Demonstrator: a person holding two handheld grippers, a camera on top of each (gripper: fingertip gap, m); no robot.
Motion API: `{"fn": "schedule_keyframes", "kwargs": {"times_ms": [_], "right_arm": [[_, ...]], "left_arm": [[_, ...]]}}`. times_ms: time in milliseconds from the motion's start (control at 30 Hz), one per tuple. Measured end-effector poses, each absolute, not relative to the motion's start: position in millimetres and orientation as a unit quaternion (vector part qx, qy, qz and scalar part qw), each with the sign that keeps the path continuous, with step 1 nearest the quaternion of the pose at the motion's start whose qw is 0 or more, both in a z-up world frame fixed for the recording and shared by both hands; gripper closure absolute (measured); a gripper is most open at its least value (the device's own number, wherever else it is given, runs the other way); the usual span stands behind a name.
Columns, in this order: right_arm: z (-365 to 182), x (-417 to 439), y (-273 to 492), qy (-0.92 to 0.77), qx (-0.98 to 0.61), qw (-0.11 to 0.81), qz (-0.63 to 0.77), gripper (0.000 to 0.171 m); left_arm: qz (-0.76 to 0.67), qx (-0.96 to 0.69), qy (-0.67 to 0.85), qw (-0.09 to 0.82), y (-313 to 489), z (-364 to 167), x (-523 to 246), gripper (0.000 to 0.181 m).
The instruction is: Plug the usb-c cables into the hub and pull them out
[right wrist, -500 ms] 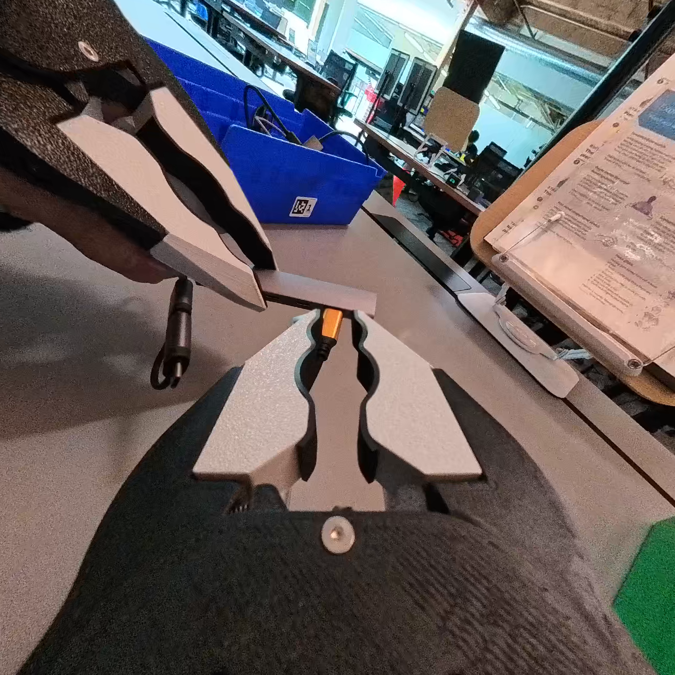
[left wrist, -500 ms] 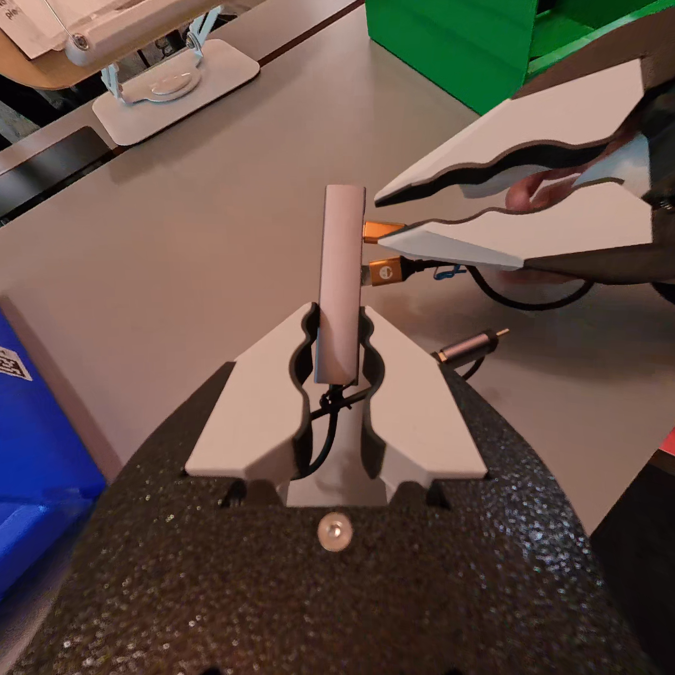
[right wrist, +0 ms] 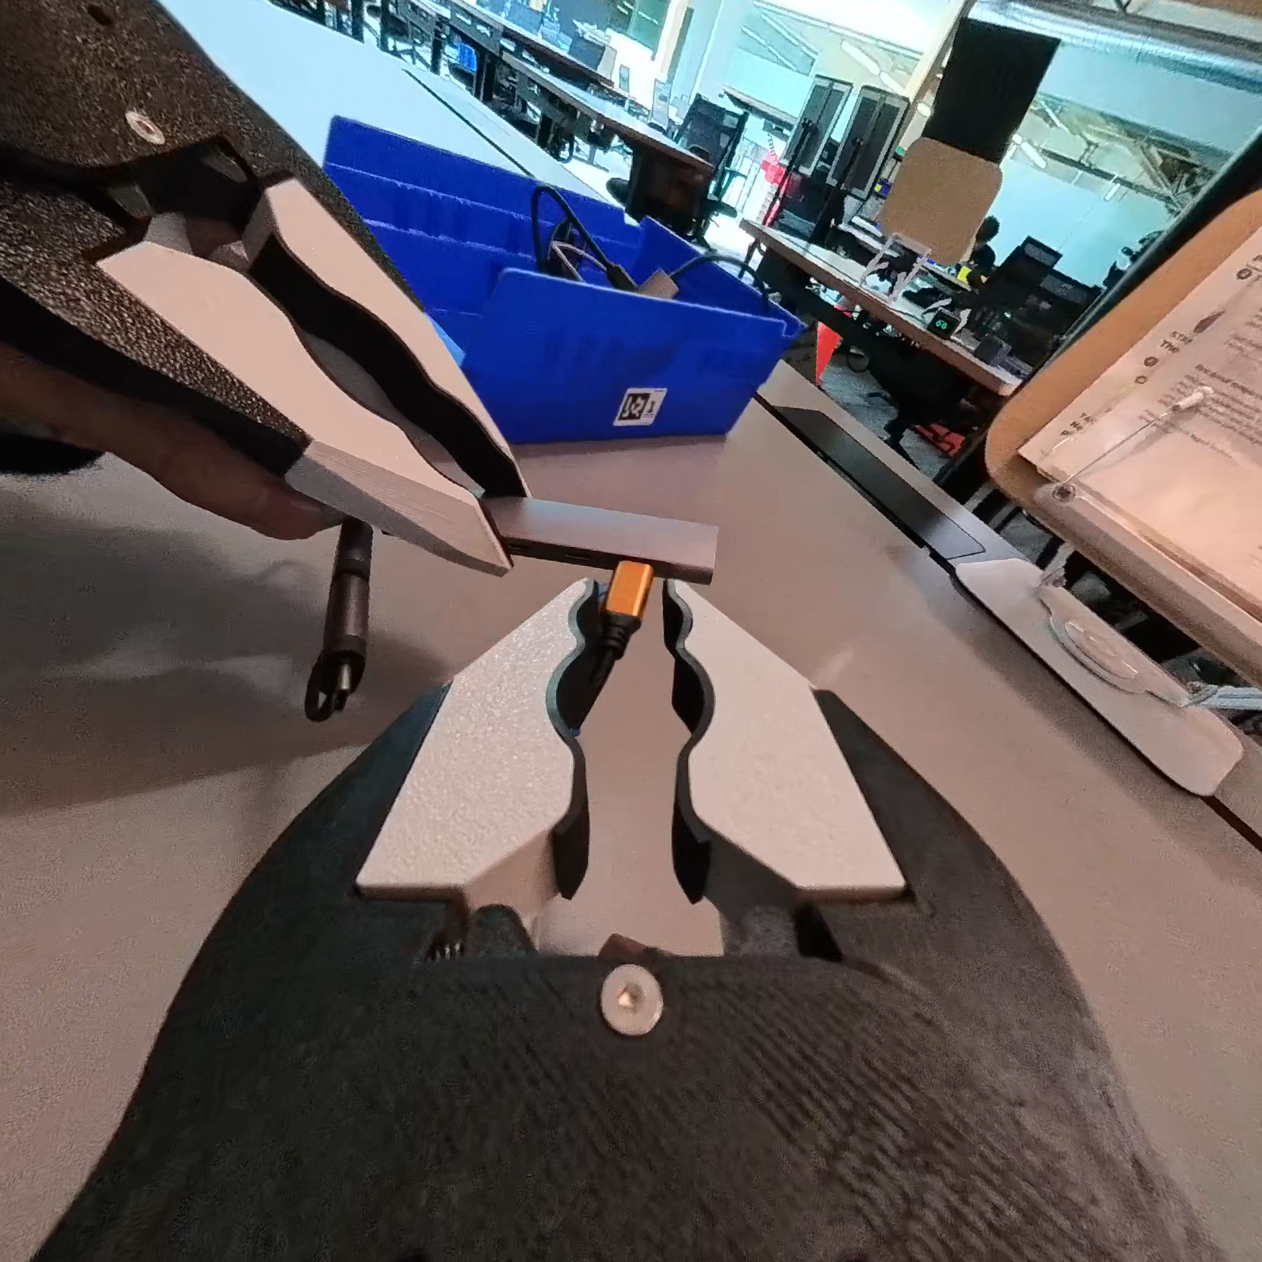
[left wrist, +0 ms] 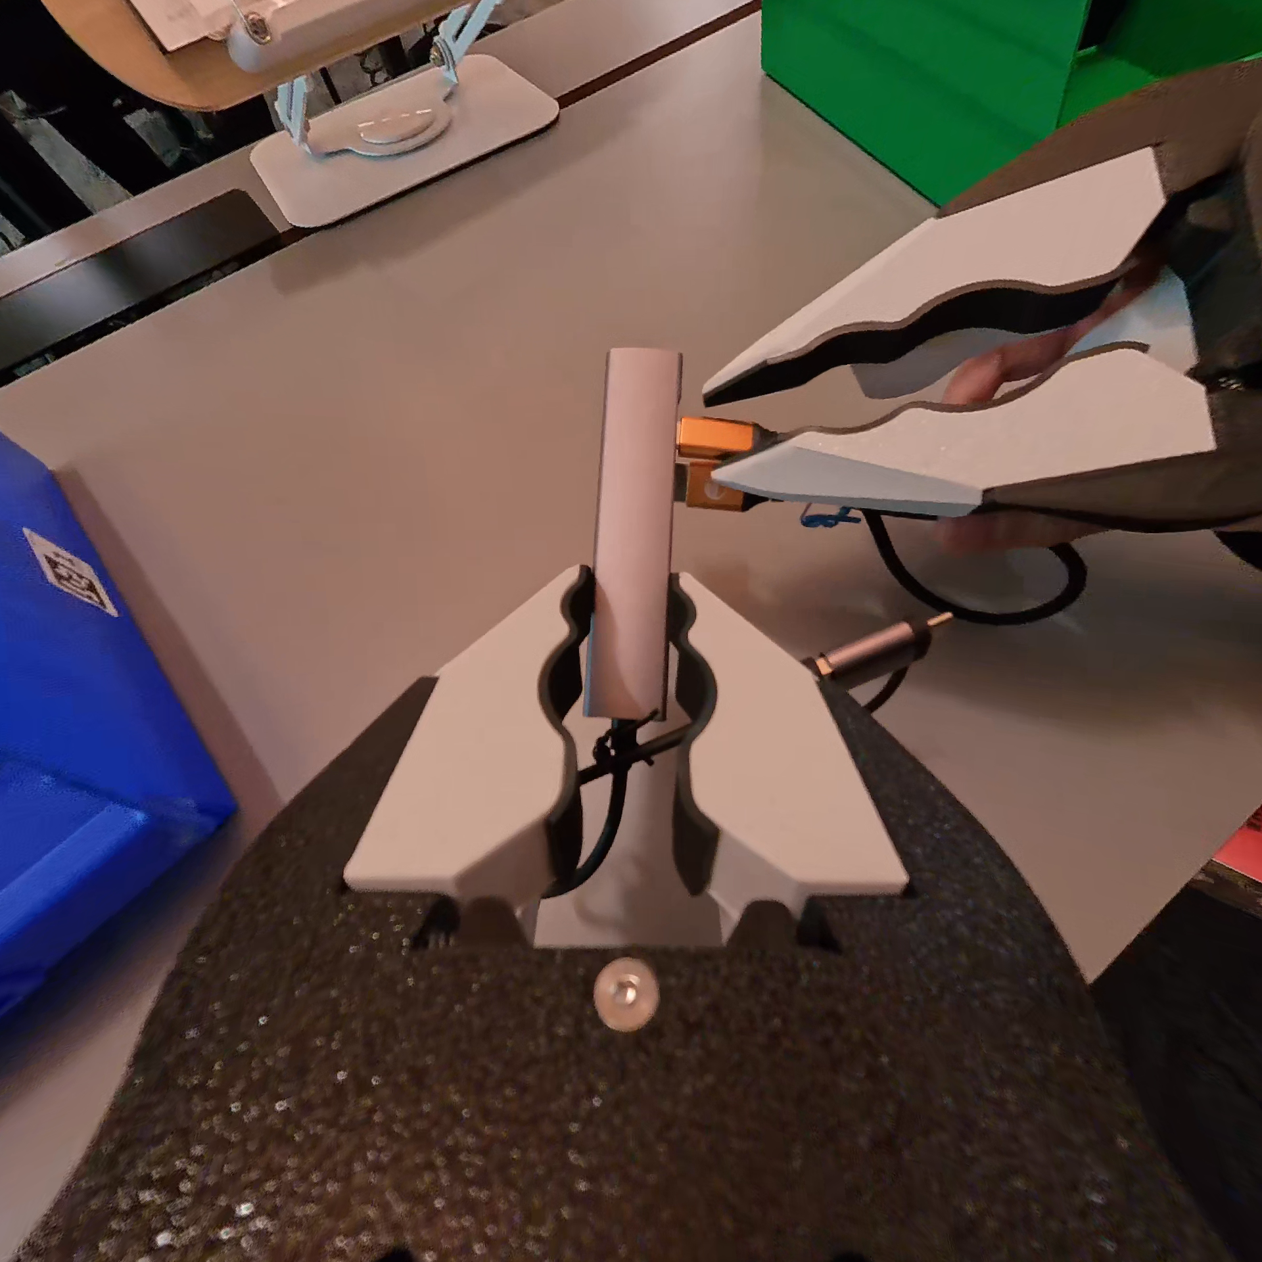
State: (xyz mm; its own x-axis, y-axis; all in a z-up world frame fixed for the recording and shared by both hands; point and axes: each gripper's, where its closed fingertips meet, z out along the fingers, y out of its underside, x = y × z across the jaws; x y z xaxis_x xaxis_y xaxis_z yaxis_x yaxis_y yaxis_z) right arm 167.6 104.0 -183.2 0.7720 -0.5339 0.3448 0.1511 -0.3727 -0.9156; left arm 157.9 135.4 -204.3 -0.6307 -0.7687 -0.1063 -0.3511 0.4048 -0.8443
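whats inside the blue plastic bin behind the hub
In the right wrist view, the blue plastic bin holds a tangle of black cables and a grey adapter behind blue dividers. Its front wall hides the bottom and anything lower.

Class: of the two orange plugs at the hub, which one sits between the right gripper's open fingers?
The upper orange plug, farther from the left gripper; the lower orange plug lies beneath the right gripper's lower finger.

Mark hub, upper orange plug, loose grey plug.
hub (left wrist: 635, 519), left wrist view, middle of its long grey face.
upper orange plug (left wrist: 717, 437), left wrist view, its orange shell.
loose grey plug (left wrist: 871, 655), left wrist view, its grey barrel.
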Motion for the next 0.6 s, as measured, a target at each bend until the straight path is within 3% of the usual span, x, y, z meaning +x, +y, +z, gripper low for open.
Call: {"fn": "schedule_keyframes", "kwargs": {"times_ms": [400,600], "right_arm": [[-177,170,122,0.149,-0.729,0.585,-0.323,0.161],[-147,176,114,0.206,-0.659,0.664,-0.286,0.161]], "left_arm": [[-0.453,-0.389,0.765,0.242,147,-197,152,0.162],[-0.555,-0.317,0.699,0.32,149,-157,152,0.158]]}}
